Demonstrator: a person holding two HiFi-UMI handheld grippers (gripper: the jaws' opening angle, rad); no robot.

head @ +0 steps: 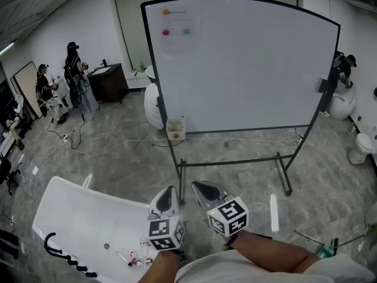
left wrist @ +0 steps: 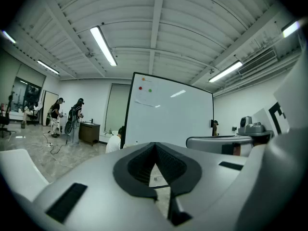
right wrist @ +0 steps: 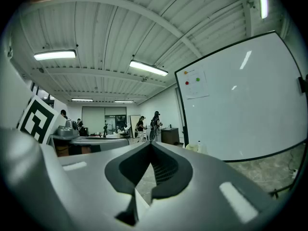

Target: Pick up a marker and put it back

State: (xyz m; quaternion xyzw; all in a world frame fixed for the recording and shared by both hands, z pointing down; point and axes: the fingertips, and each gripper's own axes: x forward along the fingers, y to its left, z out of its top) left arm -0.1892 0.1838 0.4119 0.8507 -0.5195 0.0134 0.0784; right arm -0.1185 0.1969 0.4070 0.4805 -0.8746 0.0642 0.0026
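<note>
Head view: the left gripper (head: 170, 190) and the right gripper (head: 198, 185) are held side by side low in the frame, both pointing toward a wheeled whiteboard (head: 241, 63). Neither holds anything. Just left of the left gripper, on the near corner of a white table (head: 76, 217), lie a few thin pen-like pieces. One of them, white with a red end, looks like a marker (head: 131, 258), though it is too small to be sure. A small box (head: 175, 130) sits at the left end of the whiteboard's lower rail.

Left gripper view: the left gripper (left wrist: 155, 145) has its dark pads meeting at the tips, with nothing between them. The whiteboard stands ahead, and people (left wrist: 72, 117) work at the far left of the room.

Right gripper view: the right gripper (right wrist: 150, 145) is closed the same way – tips together, no object caught. The whiteboard fills the right side, with red and green dots near its top corner.
</note>
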